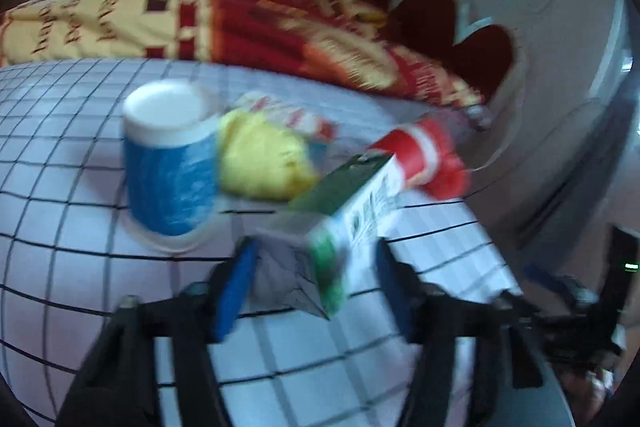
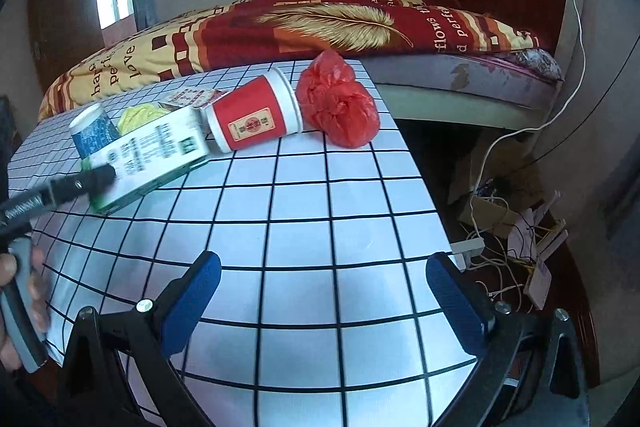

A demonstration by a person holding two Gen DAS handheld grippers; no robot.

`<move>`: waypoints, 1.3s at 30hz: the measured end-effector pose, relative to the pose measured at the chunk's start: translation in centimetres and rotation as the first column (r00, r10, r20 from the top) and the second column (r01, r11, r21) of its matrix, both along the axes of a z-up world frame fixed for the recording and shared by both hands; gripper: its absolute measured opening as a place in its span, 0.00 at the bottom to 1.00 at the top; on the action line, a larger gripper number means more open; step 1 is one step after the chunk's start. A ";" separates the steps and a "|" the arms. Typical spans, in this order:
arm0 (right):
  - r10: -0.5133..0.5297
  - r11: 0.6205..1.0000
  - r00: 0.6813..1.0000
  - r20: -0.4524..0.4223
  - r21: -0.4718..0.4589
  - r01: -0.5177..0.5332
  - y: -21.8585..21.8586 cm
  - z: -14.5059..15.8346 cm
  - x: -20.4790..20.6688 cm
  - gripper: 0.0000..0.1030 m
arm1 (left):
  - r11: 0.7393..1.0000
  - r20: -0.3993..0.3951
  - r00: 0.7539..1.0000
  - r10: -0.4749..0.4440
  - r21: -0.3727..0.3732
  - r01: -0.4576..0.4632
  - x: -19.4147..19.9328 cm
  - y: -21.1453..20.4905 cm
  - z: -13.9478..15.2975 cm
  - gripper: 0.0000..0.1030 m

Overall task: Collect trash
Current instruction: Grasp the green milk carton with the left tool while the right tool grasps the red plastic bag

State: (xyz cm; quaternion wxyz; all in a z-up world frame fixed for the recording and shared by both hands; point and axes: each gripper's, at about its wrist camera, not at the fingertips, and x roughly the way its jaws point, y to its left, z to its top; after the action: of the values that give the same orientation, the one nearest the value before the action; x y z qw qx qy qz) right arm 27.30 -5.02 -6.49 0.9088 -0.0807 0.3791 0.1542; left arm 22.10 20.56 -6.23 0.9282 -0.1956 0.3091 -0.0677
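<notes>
left jaws [image 1: 316, 287] angled down around the carton's [image 1: 352, 211] end; right jaws [image 2: 324, 291] wide.

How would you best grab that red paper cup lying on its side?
Grip the red cup across its round body near the middle, coming down from above. It lies on its side on the checked table, so its curved wall faces up. The open right gripper is nearer; the carton crowds one end, the red bag the other.

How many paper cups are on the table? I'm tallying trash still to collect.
2. A red paper cup lies on its side beside the red plastic bag; a blue paper cup stands upside down behind the carton. Others may be hidden.
</notes>
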 end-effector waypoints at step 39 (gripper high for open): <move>0.126 0.992 0.977 -0.170 0.015 -0.125 -0.6 -1.4 23.3 0.59 | 0.959 0.035 0.999 0.028 0.282 -0.036 1.4 -5.1 1.8 0.39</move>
State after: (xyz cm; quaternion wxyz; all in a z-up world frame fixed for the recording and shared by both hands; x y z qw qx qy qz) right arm 50.61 -5.59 -7.92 0.8617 -0.0889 0.4494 0.2183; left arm 23.53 15.42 -4.39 0.9523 -0.0650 0.2979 -0.0109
